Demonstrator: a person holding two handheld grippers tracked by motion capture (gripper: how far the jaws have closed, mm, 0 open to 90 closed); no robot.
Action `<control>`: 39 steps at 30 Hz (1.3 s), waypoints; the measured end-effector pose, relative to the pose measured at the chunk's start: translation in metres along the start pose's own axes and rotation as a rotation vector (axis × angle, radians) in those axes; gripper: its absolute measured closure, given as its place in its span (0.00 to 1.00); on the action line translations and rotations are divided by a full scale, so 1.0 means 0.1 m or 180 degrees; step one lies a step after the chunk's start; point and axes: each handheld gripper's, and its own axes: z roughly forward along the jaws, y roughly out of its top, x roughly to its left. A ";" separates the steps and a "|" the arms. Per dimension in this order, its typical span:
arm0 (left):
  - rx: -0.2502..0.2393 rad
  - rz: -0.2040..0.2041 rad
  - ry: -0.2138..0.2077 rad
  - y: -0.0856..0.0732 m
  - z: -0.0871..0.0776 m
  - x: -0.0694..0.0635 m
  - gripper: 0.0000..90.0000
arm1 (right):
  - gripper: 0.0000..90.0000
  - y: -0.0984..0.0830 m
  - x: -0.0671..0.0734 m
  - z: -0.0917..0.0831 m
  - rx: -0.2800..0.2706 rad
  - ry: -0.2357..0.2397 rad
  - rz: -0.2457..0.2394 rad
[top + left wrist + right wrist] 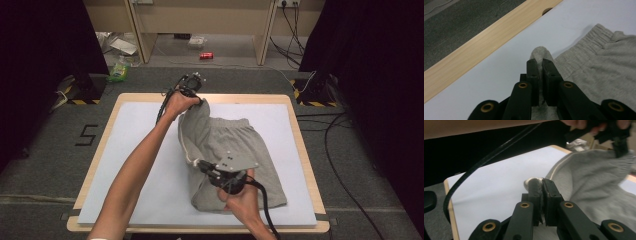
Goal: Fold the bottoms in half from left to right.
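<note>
left gripper (196, 101): clamped on a corner of the grey shorts (235, 150), held up near the table's (300, 150) far edge | right gripper (197, 164): clamped on the shorts' near-left edge | shorts: lying on the white sheet (135, 160), left side lifted

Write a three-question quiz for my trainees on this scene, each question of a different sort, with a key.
1. True or false: the left gripper is shut on a fold of the grey shorts.
2. What lies under the shorts? A) a white sheet on a wooden table B) a metal tray C) bare carpet
3. Fill in: the right gripper has its jaws closed on an edge of the ____.

Key
1. True; in the left gripper view grey cloth is pinched between its jaws.
2. A; the white sheet covers the wooden table.
3. shorts; a white cord runs along that edge.
</note>
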 end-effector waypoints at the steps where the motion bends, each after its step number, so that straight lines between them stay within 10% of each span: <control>1: -0.0003 0.0001 -0.0014 0.04 0.01 -0.05 0.94 | 0.96 -0.01 -0.03 -0.06 -0.0012 -0.0031 0.0017; 16: 0.0017 0.0048 -0.0151 0.40 0.32 -0.66 0.94 | 0.96 -0.44 -0.40 -0.96 -0.0178 -0.0546 0.0308; 39: 0.0022 0.0011 -0.0217 0.51 0.78 -1.05 0.92 | 0.96 -0.94 -0.56 -1.25 -0.0082 -0.0823 0.0552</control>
